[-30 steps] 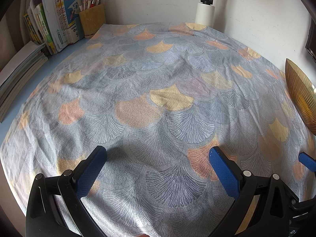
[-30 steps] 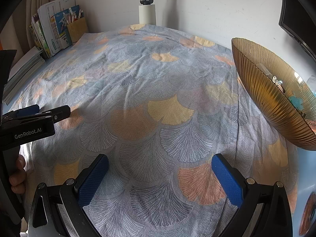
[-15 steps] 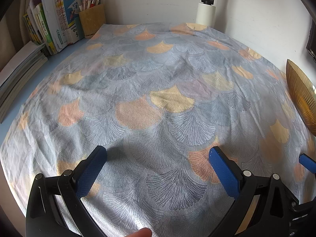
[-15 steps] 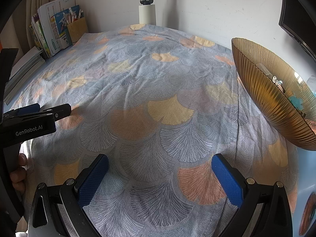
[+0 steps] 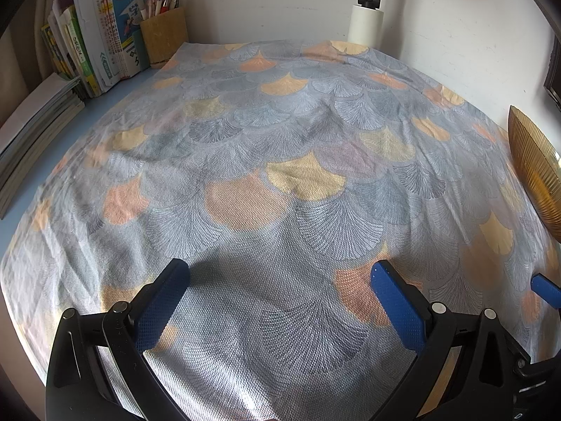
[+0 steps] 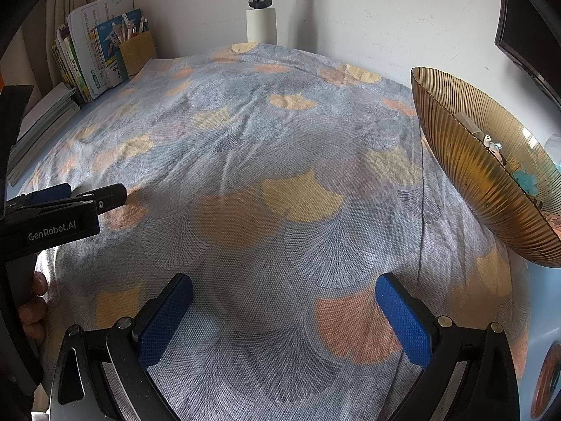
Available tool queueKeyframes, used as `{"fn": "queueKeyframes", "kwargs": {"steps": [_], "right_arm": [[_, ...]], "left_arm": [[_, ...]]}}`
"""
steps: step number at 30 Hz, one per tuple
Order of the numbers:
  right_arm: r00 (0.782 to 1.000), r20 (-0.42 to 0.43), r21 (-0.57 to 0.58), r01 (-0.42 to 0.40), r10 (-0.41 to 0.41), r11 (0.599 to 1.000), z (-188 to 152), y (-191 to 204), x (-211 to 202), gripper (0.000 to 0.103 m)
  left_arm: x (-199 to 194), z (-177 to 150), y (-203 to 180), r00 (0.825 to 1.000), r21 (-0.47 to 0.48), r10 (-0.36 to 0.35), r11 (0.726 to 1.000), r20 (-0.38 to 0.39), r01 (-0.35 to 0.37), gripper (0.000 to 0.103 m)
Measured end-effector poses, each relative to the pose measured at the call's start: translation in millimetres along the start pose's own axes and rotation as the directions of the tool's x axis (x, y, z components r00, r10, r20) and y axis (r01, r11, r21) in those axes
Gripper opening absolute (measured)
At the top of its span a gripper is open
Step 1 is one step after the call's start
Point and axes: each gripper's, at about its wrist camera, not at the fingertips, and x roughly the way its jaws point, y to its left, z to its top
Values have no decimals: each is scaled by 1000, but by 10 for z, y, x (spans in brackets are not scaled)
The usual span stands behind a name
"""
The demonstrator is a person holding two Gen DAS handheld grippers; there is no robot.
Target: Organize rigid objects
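Note:
A ribbed amber glass bowl (image 6: 491,179) stands at the right edge of the table and holds several small items, one white and one turquoise. It shows at the right edge of the left wrist view (image 5: 536,172). My left gripper (image 5: 280,298) is open and empty, low over the patterned cloth (image 5: 280,175). My right gripper (image 6: 284,308) is open and empty over the same cloth, left of and nearer than the bowl. The left gripper's body also shows in the right wrist view (image 6: 59,210).
A fan-patterned grey, orange and yellow tablecloth (image 6: 280,175) covers the table. Upright books (image 5: 94,52) and a pen holder (image 5: 163,40) stand at the back left. Flat magazines (image 5: 31,122) lie left. A white pole (image 5: 366,17) stands at the back wall.
Both grippers stay open and nearly still. The left gripper's view has shifted slightly, so the bowl sits a little further right in it.

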Motion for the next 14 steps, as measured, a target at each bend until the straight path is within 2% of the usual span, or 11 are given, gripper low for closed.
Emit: {"fn": "queueKeyframes", "kwargs": {"steps": [14], "right_arm": [[1000,0,0,0,0,1000,0,-1,0,103]], "left_arm": [[4,11,19,1000,2,-4,1000,0,4,103]]}}
